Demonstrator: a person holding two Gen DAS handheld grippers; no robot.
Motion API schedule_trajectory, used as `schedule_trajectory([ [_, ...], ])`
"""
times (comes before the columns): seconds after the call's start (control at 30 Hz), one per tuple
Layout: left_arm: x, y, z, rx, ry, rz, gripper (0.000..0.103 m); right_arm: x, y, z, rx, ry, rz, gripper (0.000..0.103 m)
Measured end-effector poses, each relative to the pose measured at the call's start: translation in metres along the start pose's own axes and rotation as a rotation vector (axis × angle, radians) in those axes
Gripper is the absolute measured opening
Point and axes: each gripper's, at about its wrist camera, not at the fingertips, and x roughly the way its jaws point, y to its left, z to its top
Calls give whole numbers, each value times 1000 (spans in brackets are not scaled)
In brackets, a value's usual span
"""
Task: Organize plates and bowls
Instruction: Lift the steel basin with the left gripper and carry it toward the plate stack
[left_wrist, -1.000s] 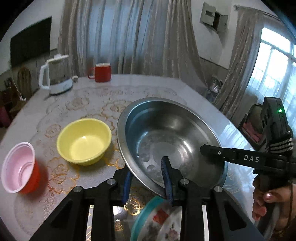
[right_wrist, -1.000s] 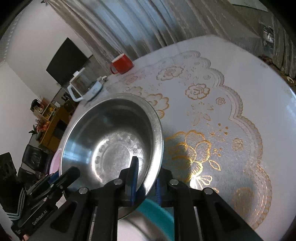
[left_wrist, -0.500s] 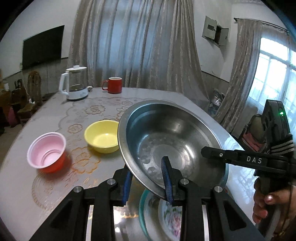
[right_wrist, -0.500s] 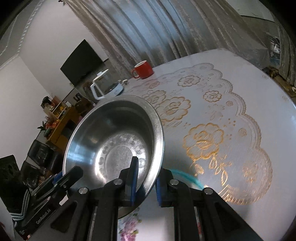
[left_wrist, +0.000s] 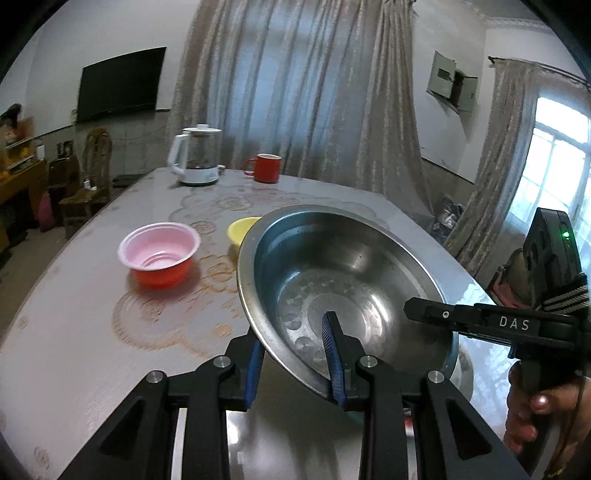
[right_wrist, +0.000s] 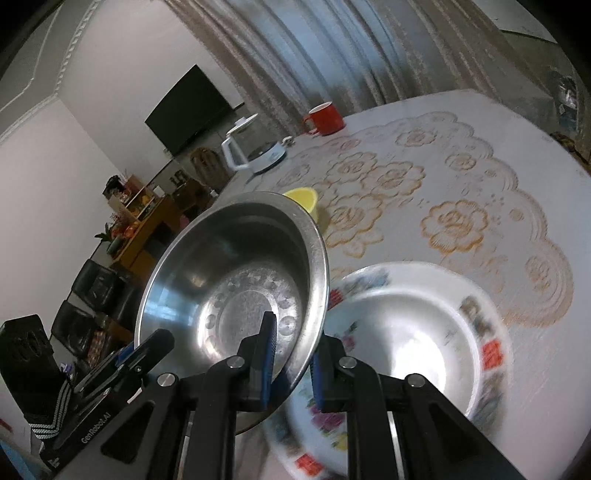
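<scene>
Right wrist: patterned bowl (right_wrist: 424, 332) | left wrist: pink bowl (left_wrist: 159, 251) | both jaws grip steel basin (left_wrist: 343, 280)

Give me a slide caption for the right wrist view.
Both grippers clamp a steel basin's rim, held above a patterned white bowl on the table.

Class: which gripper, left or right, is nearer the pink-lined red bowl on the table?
Left. The left gripper grips the steel bowl's rim beside the pink-lined bowl; the right gripper grips the far rim.

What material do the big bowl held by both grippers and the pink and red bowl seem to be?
Big bowl: likely stainless steel, with a shiny grey surface and mirror-like reflections. Pink and red bowl: probably thin plastic, with a matte surface, ribbed bottom and rolled rim.
</scene>
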Motion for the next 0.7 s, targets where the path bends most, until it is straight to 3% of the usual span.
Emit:
schedule_trajectory([
  [0.47,-37,55,-33,-70,-14,97,31,36,50,-43,-30,102,68,17],
  [0.7,-38,76,-49,-115,2,123,31,52,68,-56,-60,138,53,17],
])
